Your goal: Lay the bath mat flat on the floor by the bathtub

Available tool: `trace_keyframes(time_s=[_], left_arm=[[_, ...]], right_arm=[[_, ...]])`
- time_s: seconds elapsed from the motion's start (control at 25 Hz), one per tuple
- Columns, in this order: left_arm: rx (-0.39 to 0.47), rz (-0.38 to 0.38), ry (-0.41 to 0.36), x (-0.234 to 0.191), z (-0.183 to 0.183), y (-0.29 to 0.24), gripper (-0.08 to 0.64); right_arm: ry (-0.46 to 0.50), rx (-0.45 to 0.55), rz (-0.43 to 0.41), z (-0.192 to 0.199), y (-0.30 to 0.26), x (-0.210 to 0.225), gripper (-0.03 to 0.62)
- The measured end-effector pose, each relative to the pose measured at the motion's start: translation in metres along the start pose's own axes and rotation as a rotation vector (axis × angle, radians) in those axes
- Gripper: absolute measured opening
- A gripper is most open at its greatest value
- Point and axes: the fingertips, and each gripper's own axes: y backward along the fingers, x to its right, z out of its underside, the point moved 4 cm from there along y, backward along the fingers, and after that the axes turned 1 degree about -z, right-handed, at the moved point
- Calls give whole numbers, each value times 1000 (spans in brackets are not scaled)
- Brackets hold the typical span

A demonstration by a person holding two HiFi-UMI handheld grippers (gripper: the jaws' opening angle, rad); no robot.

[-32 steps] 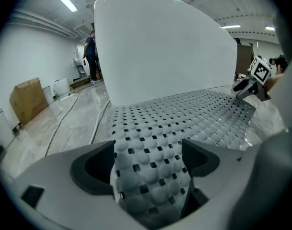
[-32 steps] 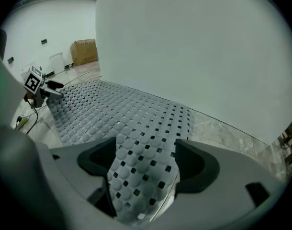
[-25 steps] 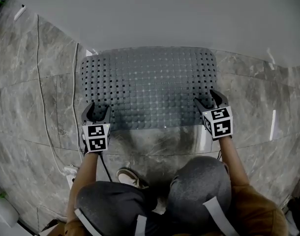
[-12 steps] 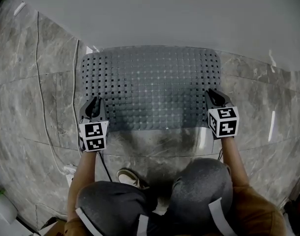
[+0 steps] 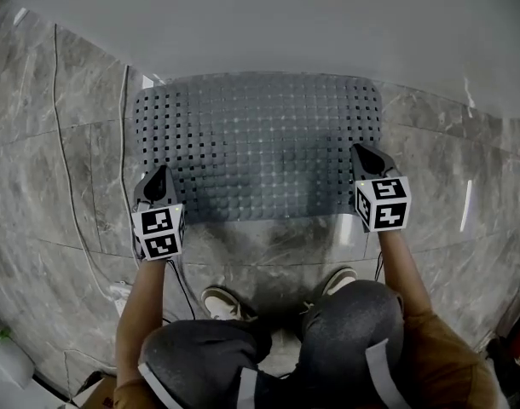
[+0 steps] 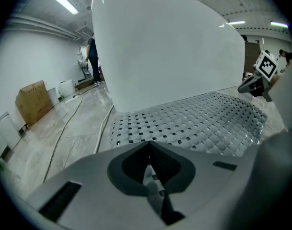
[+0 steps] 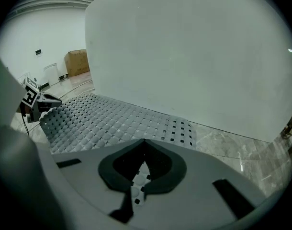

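The grey perforated bath mat (image 5: 256, 143) lies spread on the marble floor, its far edge against the white bathtub (image 5: 286, 15). My left gripper (image 5: 158, 177) sits at the mat's near left corner with its jaws shut on the mat. My right gripper (image 5: 363, 153) is shut on the near right corner. In the left gripper view a strip of mat (image 6: 203, 121) shows between the closed jaws (image 6: 148, 145), and the tub wall (image 6: 170, 47) rises behind. The right gripper view shows the same: mat (image 7: 107, 121), closed jaws (image 7: 143, 143), tub (image 7: 194, 56).
A thin cable (image 5: 68, 160) runs along the floor left of the mat. The wearer's knees and shoes (image 5: 222, 301) are just behind the mat's near edge. A cardboard box (image 6: 33, 99) and a standing person (image 6: 92, 56) are far off to the left.
Both grippers stood open around the mat's near corners a second ago; their jaws have since closed on it. The mat now lies a little flatter and closer to the tub.
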Motion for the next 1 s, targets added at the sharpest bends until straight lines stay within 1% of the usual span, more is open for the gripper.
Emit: trace_keyframes(time_s=[0.12, 0.16, 0.28, 0.36, 0.48, 0.68, 0.88, 1.0], left_arm=[[6, 17, 82, 2, -15, 13, 6], [14, 25, 87, 6, -21, 20, 6], [26, 55, 51, 20, -40, 41, 5], [12, 71, 57, 26, -51, 53, 6], [4, 87, 41, 30, -73, 68, 6], [-17, 105, 71, 33, -109, 98, 6], [-19, 130, 49, 42, -147, 130, 6], [-25, 124, 61, 42, -166, 151, 5]], right_arm=[[30, -4, -5, -22, 14, -13, 5], [46, -7, -11, -31, 21, -19, 5], [69, -14, -33, -59, 47, -32, 5], [63, -26, -37, -72, 61, -34, 5], [63, -46, -44, -87, 81, -34, 5], [24, -87, -56, -106, 121, -34, 5], [12, -101, -57, -131, 163, -33, 5], [5, -99, -56, -151, 189, -29, 5]])
